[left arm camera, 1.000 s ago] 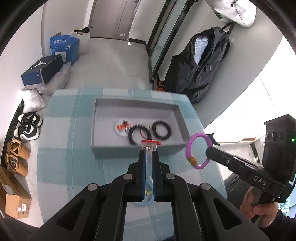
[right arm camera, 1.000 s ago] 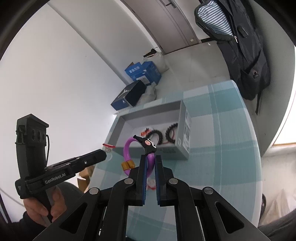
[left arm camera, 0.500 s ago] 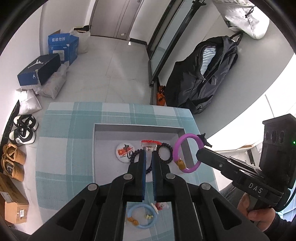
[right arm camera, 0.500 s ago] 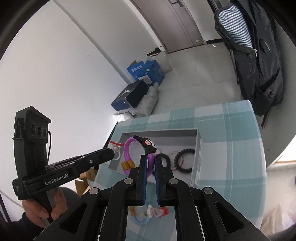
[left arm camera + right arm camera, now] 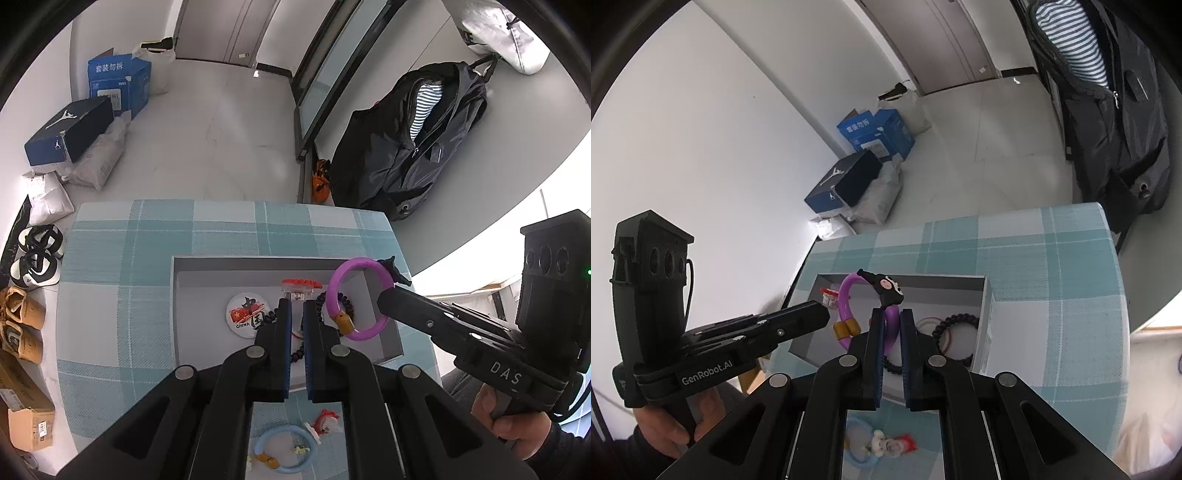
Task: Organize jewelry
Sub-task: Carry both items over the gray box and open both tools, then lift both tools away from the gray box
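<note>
A grey tray (image 5: pixel 207 263) sits on the checked tablecloth and holds a round China badge (image 5: pixel 246 315) and black bead bracelets (image 5: pixel 955 323). My left gripper (image 5: pixel 296 303) is shut on a small clear clip with a red top (image 5: pixel 300 287), held over the tray. My right gripper (image 5: pixel 888 313) is shut on a purple bangle (image 5: pixel 846 295) with a black cartoon charm (image 5: pixel 886 288), also over the tray; the bangle shows in the left wrist view (image 5: pixel 341 280). A blue bangle (image 5: pixel 283 447) and a red-white charm (image 5: pixel 327 421) lie on the cloth nearer me.
The table (image 5: pixel 155 236) ends just beyond the tray. On the floor stand blue boxes (image 5: pixel 118 83), a shoe box (image 5: pixel 70 133), shoes (image 5: pixel 35 254) and a dark backpack (image 5: pixel 417 140) against the wall.
Both grippers have risen and moved forward over the tray with their items. The tray now lies below the fingertips, and the blue bangle has come into view beneath them.
</note>
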Demonstrator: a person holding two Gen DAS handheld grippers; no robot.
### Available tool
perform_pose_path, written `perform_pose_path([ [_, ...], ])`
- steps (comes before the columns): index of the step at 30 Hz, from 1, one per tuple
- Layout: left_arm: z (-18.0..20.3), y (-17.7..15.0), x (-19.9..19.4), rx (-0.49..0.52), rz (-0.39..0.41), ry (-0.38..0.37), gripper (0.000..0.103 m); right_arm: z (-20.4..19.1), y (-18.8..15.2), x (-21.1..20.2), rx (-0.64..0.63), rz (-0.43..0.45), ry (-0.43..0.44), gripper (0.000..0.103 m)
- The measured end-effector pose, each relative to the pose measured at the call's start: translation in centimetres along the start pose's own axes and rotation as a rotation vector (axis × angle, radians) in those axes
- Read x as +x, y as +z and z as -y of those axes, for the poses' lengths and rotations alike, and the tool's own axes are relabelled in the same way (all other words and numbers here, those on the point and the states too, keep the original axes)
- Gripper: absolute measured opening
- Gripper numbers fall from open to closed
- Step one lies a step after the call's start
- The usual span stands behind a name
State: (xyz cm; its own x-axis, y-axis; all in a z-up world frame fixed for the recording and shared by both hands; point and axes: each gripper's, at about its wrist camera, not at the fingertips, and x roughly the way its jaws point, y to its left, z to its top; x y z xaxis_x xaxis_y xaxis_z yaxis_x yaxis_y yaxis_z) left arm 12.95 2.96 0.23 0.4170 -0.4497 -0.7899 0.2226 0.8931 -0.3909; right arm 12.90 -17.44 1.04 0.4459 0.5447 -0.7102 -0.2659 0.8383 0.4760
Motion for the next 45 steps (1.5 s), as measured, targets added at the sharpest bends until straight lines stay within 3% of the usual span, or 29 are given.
perform_pose_path([
  [15, -1.4, 0.5, 1.9, -0.068, -0.063, -0.081, 0.005, 0.3, 0.3, 1.0, 0.022, -0.050, -0.048, 0.010],
  [16, -1.7, 0.6, 2.1, -0.087, -0.077, -0.073, 0.009, 0.4, 0.3, 1.1, 0.027, -0.052, -0.047, 0.011],
  [19, -2.3, 0.6, 1.8, -0.116, -0.064, -0.082, 0.039, 0.4, 0.2, 0.9, 0.027, -0.049, -0.042, 0.015],
  [20, -2.4, 0.5, 1.5, -0.117, -0.050, -0.077, 0.053, 0.4, 0.1, 0.7, 0.026, -0.047, -0.040, 0.016],
  [21, -2.4, 0.4, 1.0, -0.118, -0.030, -0.070, 0.060, 0.4, 0.0, 0.6, 0.025, -0.043, -0.037, 0.017],
  [25, -2.4, 0.1, 0.0, -0.109, -0.003, -0.054, 0.060, 0.4, -0.3, -0.4, 0.021, -0.020, -0.034, 0.029],
  [35, -2.2, -1.3, -1.7, -0.093, 0.038, 0.053, 0.060, -0.5, -0.7, -3.0, 0.007, 0.047, -0.041, 0.045],
  [37, -2.1, -1.7, -2.1, -0.088, 0.047, 0.074, 0.060, -0.8, -0.9, -3.5, 0.001, 0.062, -0.039, 0.053],
  [45, -1.6, -3.7, -3.0, -0.076, 0.056, 0.088, 0.061, -2.0, -2.5, -5.3, -0.038, 0.101, -0.042, 0.068],
])
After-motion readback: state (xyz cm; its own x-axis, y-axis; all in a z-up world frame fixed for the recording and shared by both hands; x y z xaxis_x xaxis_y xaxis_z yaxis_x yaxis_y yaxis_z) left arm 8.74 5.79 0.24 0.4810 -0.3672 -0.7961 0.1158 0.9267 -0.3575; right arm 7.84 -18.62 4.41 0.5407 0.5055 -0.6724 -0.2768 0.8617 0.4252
